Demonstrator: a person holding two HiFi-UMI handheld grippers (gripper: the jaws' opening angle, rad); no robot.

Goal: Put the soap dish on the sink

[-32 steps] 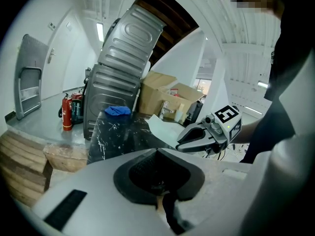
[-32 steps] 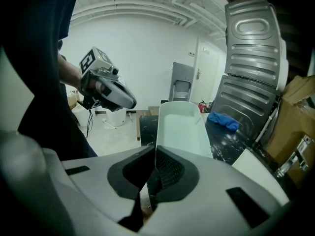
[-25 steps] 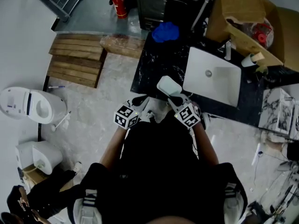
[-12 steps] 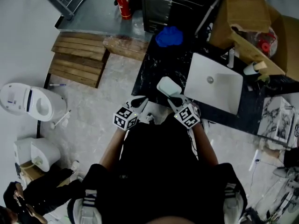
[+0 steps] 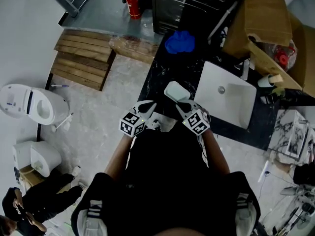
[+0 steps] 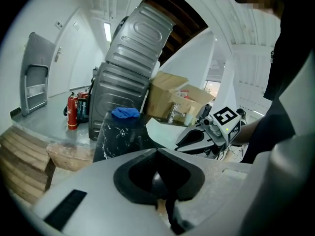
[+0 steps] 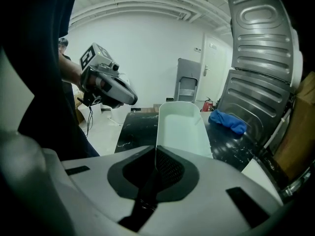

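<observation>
The white soap dish (image 5: 176, 91) (image 7: 180, 128) is a shallow rounded tray, held by its near rim in my right gripper (image 5: 183, 103) (image 7: 156, 157), which is shut on it. It hovers over the black marble counter (image 5: 162, 75), just left of the white sink basin (image 5: 228, 93). My left gripper (image 5: 146, 106) (image 6: 160, 173) stands beside the right one, jaws closed together with nothing between them. In the left gripper view the right gripper (image 6: 206, 135) shows at the right, and the dish (image 6: 160, 128) juts from it.
A blue cloth (image 5: 179, 42) (image 7: 227, 121) lies on the counter's far end. Cardboard boxes (image 5: 268, 21) and a faucet (image 5: 244, 67) stand behind the sink. A toilet (image 5: 27, 105), wooden pallets (image 5: 81, 59) and a red fire extinguisher (image 5: 132, 1) are on the floor to the left.
The view has shifted slightly; both grippers and the dish keep nearly the same pose, with the dish edging a little closer toward the sink side.
</observation>
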